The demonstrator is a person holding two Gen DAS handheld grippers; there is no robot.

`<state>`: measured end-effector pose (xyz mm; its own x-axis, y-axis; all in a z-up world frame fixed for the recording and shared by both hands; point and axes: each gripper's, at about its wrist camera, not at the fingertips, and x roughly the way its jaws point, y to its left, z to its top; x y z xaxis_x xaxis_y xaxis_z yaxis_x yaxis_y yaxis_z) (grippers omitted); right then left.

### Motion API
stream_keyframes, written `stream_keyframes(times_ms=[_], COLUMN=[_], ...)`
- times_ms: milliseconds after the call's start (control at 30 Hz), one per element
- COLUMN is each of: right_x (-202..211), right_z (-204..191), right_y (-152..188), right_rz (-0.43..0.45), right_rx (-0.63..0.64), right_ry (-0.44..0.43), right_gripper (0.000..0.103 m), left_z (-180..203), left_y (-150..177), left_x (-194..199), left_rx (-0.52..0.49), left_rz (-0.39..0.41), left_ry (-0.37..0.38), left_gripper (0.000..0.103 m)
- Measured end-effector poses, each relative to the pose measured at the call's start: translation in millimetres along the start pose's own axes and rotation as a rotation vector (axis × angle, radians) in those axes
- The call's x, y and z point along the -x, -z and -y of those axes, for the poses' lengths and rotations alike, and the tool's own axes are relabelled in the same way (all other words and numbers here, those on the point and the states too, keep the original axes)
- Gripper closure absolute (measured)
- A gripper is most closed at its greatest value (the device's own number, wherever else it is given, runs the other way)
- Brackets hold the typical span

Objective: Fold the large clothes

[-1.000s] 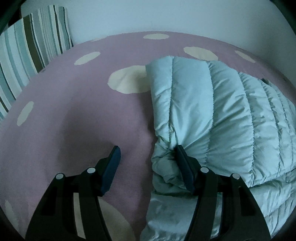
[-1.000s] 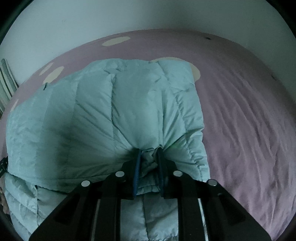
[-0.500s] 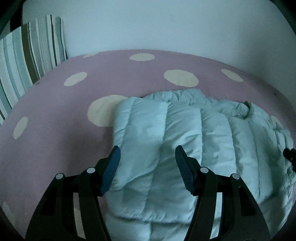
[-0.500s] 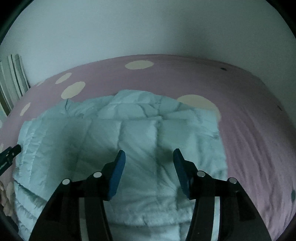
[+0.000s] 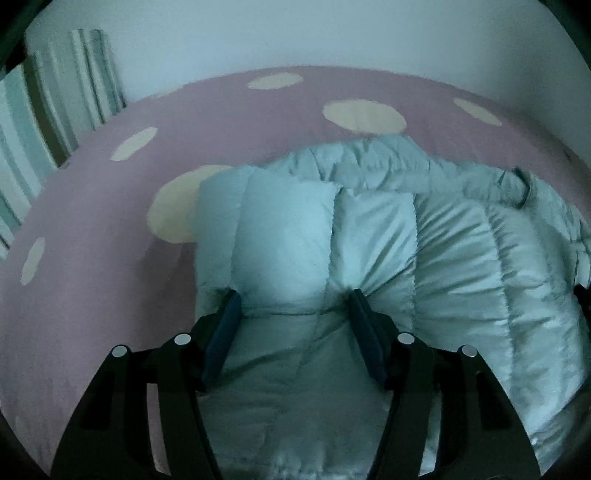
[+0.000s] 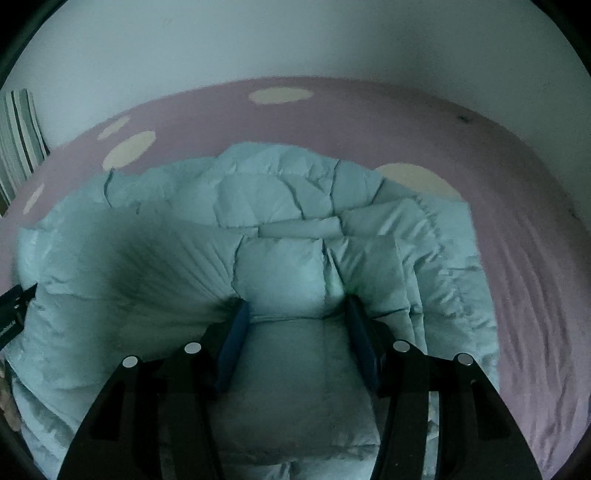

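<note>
A pale blue quilted puffer jacket (image 5: 388, 236) lies folded on a pink bed sheet with cream dots (image 5: 110, 221). My left gripper (image 5: 293, 297) is open, its fingertips pressed down into the folded jacket near its left edge. In the right wrist view the same jacket (image 6: 288, 206) fills the middle, and my right gripper (image 6: 295, 304) is open with its fingertips pushed into the padding near the jacket's right side. Neither gripper holds fabric.
A striped pillow (image 5: 55, 122) stands at the far left of the bed and also shows in the right wrist view (image 6: 18, 133). A pale wall (image 5: 295, 33) runs behind the bed. Bare sheet (image 6: 535, 258) lies right of the jacket.
My right gripper let go of the jacket fold and opened. Both grippers moved over the folded jacket and now press down into it, the left having shifted from the jacket's edge onto it.
</note>
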<state>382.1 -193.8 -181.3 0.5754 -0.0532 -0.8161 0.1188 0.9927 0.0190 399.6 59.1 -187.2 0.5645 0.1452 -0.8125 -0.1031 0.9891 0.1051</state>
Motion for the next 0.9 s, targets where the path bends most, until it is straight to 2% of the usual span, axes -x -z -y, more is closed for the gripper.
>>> stream_keyframes(times_ms=[133, 233, 433, 633, 700, 800, 833, 900], right_x=[29.6, 34.3, 0.3, -15.5, -5.9, 22.0, 30.3, 58.6], right_z=[-11.9, -30.5, -49.0, -51.6, -46.5, -36.3, -32.0, -17.0], right_y=[7.8, 19.5, 35.9, 37.3, 34.3, 38.7, 40.8, 51.1], right_rz=[0.059, 0.063, -0.015, -0.024, -0.004, 0.024, 0.037, 0.076], right_rx=[0.003, 0.044, 0.103, 0.103, 0.082, 0.049, 0.043, 0.035], right_ry=[-0.061, -0.089, -0.049, -0.024, -0.049, -0.089, -0.092, -0.088], right_gripper=[0.049, 0.049, 0.048, 0.048, 0.047, 0.039, 0.036, 0.031], left_z=[4.0, 23.5, 53.9, 62.0, 53.9, 37.0, 31.8, 12.3], left_y=[7.0, 14.8, 25.4, 30.0, 25.8, 28.7, 33.0, 43.5], left_x=[37.6, 42.2, 6.9, -1.6, 6.8, 26.8, 35.3, 56.7], left_rx=[0.031, 0.007, -0.092, -0.129, -0.108, -0.068, -0.055, -0.027], left_rz=[0.088, 0.075, -0.008, -0.008, -0.001, -0.002, 0.003, 0.025], left_ry=[0.075, 0.149, 0.097, 0.067, 0.093, 0.128, 0.136, 0.162], left_gripper=[0.044, 0.044, 0.043, 0.042, 0.042, 0.039, 0.034, 0.031])
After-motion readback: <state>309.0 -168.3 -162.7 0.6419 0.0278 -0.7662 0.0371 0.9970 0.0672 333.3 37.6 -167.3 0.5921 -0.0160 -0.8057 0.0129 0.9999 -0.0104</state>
